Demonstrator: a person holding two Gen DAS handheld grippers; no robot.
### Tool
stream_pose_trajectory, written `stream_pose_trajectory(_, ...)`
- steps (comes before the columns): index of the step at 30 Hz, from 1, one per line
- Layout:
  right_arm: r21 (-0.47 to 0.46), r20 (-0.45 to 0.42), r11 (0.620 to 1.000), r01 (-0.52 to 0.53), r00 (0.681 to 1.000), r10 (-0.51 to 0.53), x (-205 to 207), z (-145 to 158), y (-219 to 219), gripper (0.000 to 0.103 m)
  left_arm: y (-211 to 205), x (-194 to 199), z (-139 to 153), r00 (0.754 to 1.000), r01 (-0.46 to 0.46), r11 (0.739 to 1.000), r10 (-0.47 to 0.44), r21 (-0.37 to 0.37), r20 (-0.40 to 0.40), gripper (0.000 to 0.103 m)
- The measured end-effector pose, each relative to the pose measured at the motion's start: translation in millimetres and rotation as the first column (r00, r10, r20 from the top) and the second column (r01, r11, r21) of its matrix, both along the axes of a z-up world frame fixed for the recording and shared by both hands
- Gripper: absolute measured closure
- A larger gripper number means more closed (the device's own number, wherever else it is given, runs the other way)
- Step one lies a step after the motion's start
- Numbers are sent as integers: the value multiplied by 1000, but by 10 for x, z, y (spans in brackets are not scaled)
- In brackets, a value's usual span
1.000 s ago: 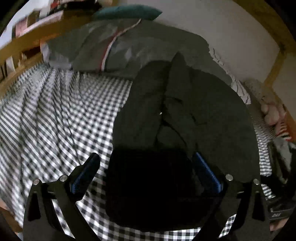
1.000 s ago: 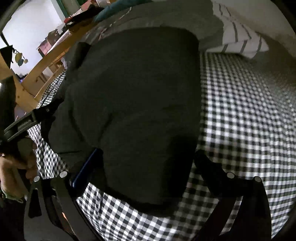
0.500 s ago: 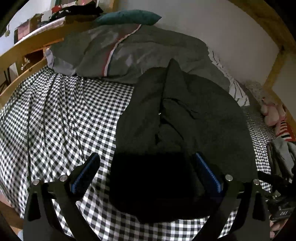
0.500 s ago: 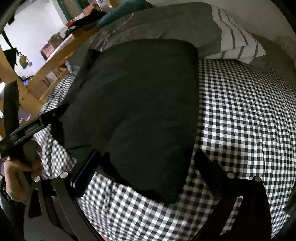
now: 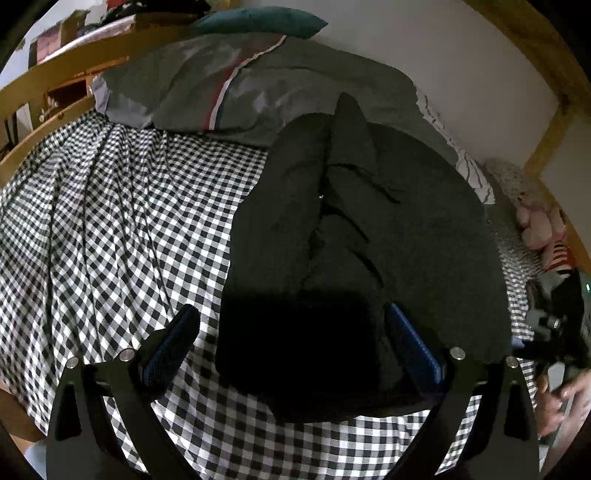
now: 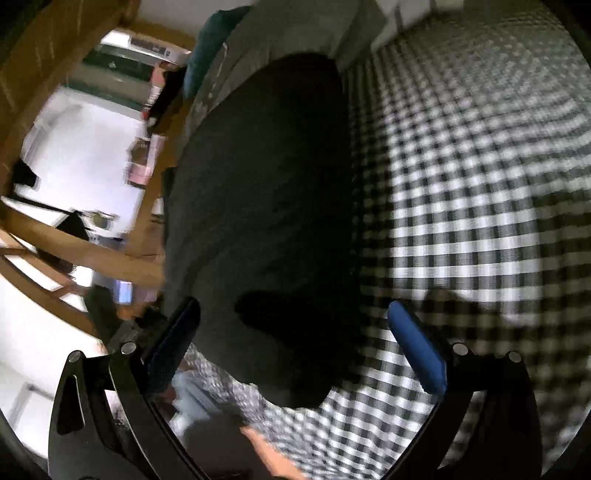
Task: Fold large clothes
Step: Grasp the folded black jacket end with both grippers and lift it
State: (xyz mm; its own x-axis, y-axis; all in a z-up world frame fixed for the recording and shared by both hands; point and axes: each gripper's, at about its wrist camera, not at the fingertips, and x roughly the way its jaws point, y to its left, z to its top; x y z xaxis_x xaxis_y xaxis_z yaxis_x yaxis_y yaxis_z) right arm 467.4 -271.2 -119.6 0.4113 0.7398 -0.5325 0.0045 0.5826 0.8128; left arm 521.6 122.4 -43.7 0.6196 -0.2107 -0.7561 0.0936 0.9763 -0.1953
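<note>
Nearest in the left wrist view, the left tool [image 5: 291, 347] is held with its jaws spread wide and nothing between them, just above the near hem of the dark garment [image 5: 362, 236]. In the right wrist view the right tool [image 6: 295, 343] is likewise spread wide and empty, poised over the garment's near corner [image 6: 266, 206]; that picture is smeared by motion, so fine detail cannot be read.

The garment, probably a jacket or coat, is laid on the checked bedsheet [image 5: 110, 221], partly folded, with a ridge of overlapped cloth along its middle. Its near edge lies close to the edge of the bed.

Several failures are judged possible. A grasp taken on the top layer alone would let the lower layers slide, and the fold would open. The checked sheet, already rucked into pleats, could be pinched together with the hem and dragged. A pull towards the near side could carry the heavy cloth off the bed. The far end of the garment rests against the grey duvet [image 5: 258, 85], which could be caught in a fold made from that end.

Counted: two tools, one dark garment, one checked sheet, one grey duvet, one teal pillow [image 5: 258, 22] at the head, one striped pillow [image 5: 469, 173] partly hidden, and one pink soft toy [image 5: 535, 221] at the far right. One hand [image 5: 557, 402] is seen at the right margin.
</note>
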Motion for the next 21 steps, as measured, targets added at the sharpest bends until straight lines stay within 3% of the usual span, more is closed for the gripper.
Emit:
stream_pose_trajectory(5,69,-17,992,-101,995,103,266,-137,300,3,-6,4,-23,1000,1,1000,-1,7,1,4)
stream_pose_trajectory(7,8,-40,992,-124,991,124,418,-223,499,2,22,16,-54,1000,-4,1000,4,-9,-8,4)
stream_pose_trajectory(9,119,-37,984,-133,990,138,581,-385,563,2,69,21,-85,1000,-19,1000,19,-21,-13,4)
stream_pose_trajectory(12,151,-14,980,-133,991,137,657,-415,647,3,203,44,-151,998,-22,990,15,-136,-58,4)
stream_pose_trajectory(14,161,12,979,-125,992,125,623,-397,646,18,344,-16,-166,997,-57,966,41,-251,-68,4)
stream_pose_trajectory(15,181,23,977,-108,994,106,590,-406,613,28,436,-88,-176,996,-87,938,71,-337,-62,4)
stream_pose_trajectory(17,231,19,972,-49,999,45,497,-449,551,36,590,-283,-225,982,-184,848,175,-498,-64,5)
stream_pose_trajectory(19,270,24,963,-4,1000,-2,404,-484,554,40,620,-588,-381,969,-227,683,233,-694,-87,5)
stream_pose_trajectory(21,314,18,949,26,999,-33,279,-510,547,41,524,-788,-528,969,-212,558,224,-802,-100,5)
